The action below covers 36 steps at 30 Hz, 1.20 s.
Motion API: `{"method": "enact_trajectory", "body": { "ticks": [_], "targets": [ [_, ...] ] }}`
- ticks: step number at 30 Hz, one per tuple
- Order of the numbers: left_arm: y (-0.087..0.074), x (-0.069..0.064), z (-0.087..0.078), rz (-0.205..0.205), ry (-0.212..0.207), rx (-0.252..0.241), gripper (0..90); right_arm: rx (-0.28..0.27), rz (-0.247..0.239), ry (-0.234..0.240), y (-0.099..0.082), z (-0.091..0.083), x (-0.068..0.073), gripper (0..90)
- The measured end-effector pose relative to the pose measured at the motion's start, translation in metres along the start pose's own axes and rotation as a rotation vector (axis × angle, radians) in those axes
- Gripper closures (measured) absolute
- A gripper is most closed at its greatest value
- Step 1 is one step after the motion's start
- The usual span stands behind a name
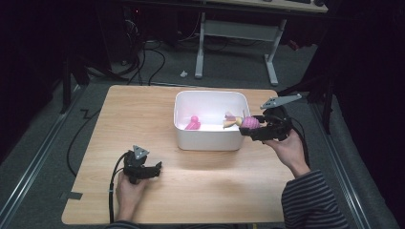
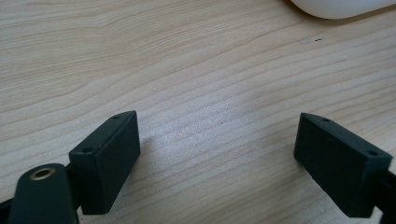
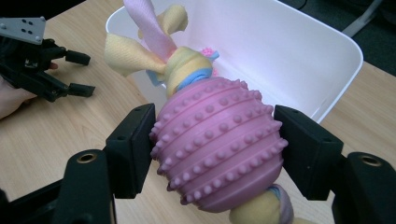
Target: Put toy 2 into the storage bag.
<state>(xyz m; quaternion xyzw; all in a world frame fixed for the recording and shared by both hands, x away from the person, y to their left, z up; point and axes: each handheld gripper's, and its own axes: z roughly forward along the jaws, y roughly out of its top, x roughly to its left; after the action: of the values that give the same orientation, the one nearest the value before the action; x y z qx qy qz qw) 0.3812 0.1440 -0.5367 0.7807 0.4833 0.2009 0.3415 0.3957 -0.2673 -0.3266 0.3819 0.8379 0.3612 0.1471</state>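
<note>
My right gripper [image 1: 248, 129] [image 3: 215, 149] is shut on a pink knobbly ball toy [image 3: 217, 140] [image 1: 250, 122] with yellow and pink cloth knots at its ends. It holds the toy over the right rim of the white bin [image 1: 210, 140] [image 3: 299, 51]. A small pink toy [image 1: 193, 124] lies inside the bin at the left. My left gripper [image 1: 157, 168] [image 2: 217, 158] rests low on the wooden table [image 1: 143, 114] [image 2: 187, 70] near the front left, open, with bare wood between its jaws. It also appears far left in the right gripper view as left gripper [image 3: 79, 74].
The bin's rounded corner [image 2: 336, 7] lies ahead of the left gripper. A desk frame [image 1: 234, 43] and cables [image 1: 143, 62] stand on the floor beyond the table. A striped sleeve [image 1: 310, 200] comes in at the bottom right.
</note>
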Motion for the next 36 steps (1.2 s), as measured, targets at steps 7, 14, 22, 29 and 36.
{"method": "enact_trajectory", "body": {
  "ticks": [7,14,22,29,36],
  "targets": [
    [0.000,0.000,0.000,0.000,0.000,0.001,14.6,0.015,-0.021,-0.003,0.016,0.012,0.000,32.9],
    [0.000,0.000,0.000,0.000,0.000,0.000,14.6,0.037,-0.042,-0.010,0.030,0.029,0.001,32.9],
    [0.000,0.000,0.000,-0.001,0.000,0.000,14.8,0.064,-0.070,-0.008,0.042,0.053,0.001,32.8],
    [0.000,0.000,0.000,-0.001,0.001,0.000,14.8,0.098,-0.085,0.011,0.048,0.081,0.000,32.6],
    [0.000,0.000,0.000,-0.001,0.001,0.000,14.8,0.140,-0.080,0.020,0.048,0.104,0.001,32.5]
  ]
}}
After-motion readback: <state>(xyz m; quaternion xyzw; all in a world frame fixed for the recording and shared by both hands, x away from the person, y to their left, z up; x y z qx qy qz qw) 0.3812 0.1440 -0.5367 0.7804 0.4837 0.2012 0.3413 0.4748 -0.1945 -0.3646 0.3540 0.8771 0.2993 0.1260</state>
